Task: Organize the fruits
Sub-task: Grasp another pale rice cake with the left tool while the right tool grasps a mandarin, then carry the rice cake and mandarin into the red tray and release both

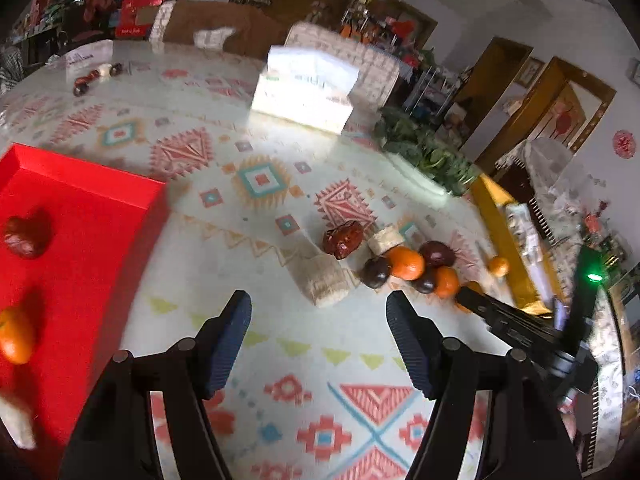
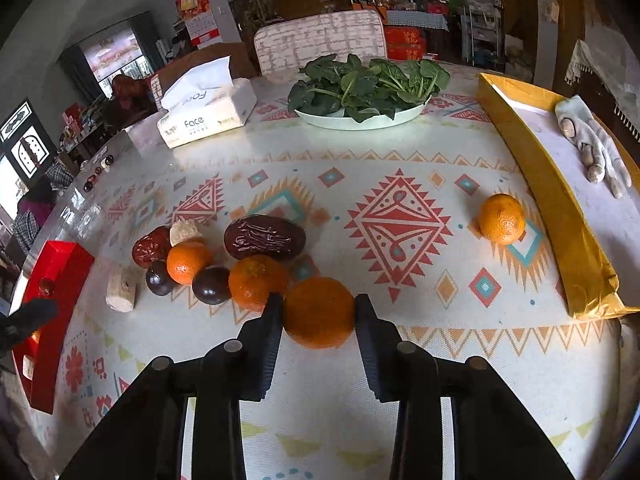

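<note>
A patterned tablecloth (image 2: 400, 168) covers the table, with a red tray (image 1: 92, 216) at its left edge (a date and an orange already lie in it) and a gold box (image 2: 540, 184) at its right. Between them sits a huddle of oranges, dates, dark round fruits and pale chunks (image 2: 208, 264). The right gripper (image 2: 318, 312) is clamped on an orange (image 2: 320, 320) at the pile's near edge; the left gripper (image 1: 318, 316) hangs over bare cloth, jaws apart and empty.
</note>
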A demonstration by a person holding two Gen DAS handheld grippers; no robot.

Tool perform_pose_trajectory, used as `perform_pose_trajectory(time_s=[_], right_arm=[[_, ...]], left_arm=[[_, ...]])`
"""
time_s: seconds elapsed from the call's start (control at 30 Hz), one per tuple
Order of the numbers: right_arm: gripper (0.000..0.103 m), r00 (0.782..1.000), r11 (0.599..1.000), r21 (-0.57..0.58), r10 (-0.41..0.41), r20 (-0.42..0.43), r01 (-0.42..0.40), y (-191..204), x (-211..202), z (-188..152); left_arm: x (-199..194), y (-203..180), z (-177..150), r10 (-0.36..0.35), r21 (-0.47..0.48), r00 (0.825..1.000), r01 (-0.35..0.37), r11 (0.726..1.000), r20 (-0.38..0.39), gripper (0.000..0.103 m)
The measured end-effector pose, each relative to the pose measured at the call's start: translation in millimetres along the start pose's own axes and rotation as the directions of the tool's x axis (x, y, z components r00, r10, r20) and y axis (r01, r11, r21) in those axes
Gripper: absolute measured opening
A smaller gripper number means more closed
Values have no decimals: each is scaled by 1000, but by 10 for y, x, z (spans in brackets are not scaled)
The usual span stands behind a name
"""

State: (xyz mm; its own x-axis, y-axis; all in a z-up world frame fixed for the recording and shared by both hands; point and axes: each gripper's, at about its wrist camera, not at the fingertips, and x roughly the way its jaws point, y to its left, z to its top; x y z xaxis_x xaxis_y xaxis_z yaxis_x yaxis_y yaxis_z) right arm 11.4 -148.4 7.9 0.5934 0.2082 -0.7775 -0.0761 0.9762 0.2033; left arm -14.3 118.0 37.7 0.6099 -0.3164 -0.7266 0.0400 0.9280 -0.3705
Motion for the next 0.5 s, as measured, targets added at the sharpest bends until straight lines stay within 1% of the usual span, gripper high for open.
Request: perform_pose_trajectory(time_s=[0.17, 0.27, 0.3, 0.33, 0.37, 0.4, 0.43, 0.5], right_arm=[[39, 1000, 1000, 8, 20, 0, -20, -33, -40, -16], [39, 1000, 1000, -1, 17, 21, -17, -25, -101, -18], [39, 999, 1000, -1, 20, 26, -20, -23, -119, -18], [39, 999, 1000, -2, 22, 29, -22, -17, -130, -16], [39, 999, 1000, -3, 24, 32, -24, -14, -140, -16], [39, 999, 1000, -5, 23, 35, -23, -11, -148, -19], [39, 999, 1000, -6, 22, 35, -22, -11, -148, -18], [39, 999, 1000, -4, 20, 35, -19, -19, -144, -25]], left_arm=[[391, -48, 59, 53, 14, 998, -53, 999, -45, 70], [439, -118, 71, 89, 53, 996, -87, 995, -29, 69], [452, -143, 61, 85, 66, 996, -83, 994, -33, 63], [463, -174, 48, 92, 84, 995, -89, 993, -33, 47], [476, -219, 28, 122, 119, 992, -117, 986, -33, 36], [482, -241, 24, 130, 133, 991, -125, 983, -30, 31], [476, -245, 10, 129, 136, 991, -124, 983, -30, 30], [431, -203, -5, 112, 114, 993, -109, 988, -26, 30]])
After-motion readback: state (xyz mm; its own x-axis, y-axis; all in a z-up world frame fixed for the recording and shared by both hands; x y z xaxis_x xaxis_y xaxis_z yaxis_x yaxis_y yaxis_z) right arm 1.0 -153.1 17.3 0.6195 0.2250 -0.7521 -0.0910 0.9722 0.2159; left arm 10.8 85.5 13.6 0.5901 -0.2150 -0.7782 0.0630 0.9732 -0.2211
